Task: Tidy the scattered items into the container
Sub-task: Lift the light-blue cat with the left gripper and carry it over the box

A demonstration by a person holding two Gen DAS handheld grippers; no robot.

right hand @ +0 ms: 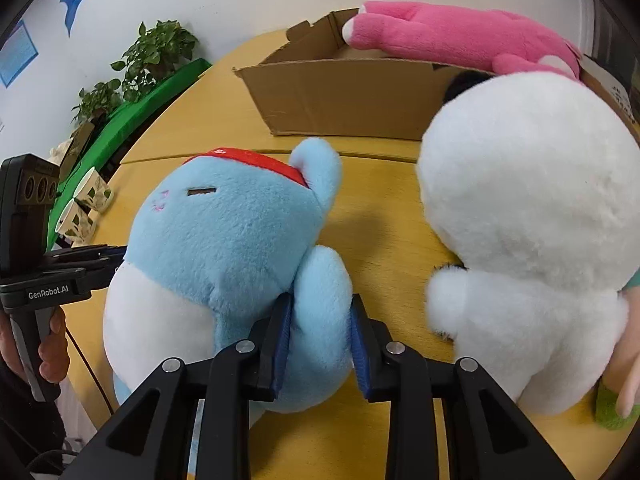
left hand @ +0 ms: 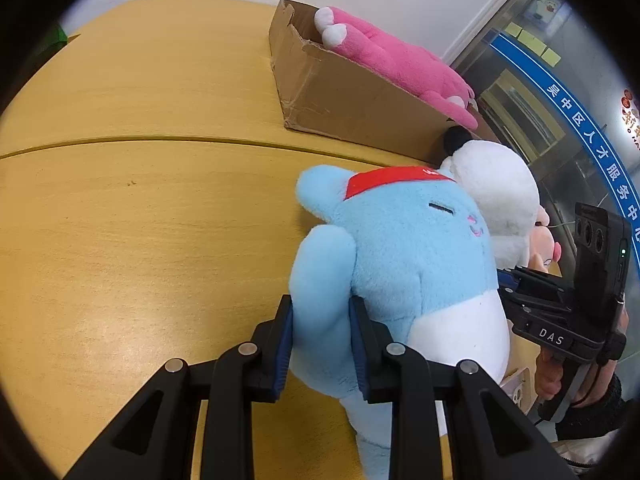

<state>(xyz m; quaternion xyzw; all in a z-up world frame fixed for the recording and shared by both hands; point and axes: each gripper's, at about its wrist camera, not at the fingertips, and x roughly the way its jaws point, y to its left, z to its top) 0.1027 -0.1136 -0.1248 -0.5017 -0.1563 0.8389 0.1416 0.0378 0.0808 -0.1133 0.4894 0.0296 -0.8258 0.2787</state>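
A blue plush toy (left hand: 400,248) with a red headband and white belly is held between both grippers over the wooden table. My left gripper (left hand: 322,320) is shut on one of its arms. My right gripper (right hand: 322,320) is shut on its other arm; the blue plush (right hand: 224,240) fills the left of the right wrist view. A cardboard box (left hand: 344,96) stands behind, with a pink plush (left hand: 400,60) lying across its top. The box (right hand: 340,92) and pink plush (right hand: 460,36) also show in the right wrist view.
A white fluffy plush (right hand: 528,220) sits on the table right of the blue one, in front of the box; it also shows in the left wrist view (left hand: 496,184). Potted plants (right hand: 152,56) and a green mat (right hand: 120,120) lie beyond the table's (left hand: 140,220) left edge.
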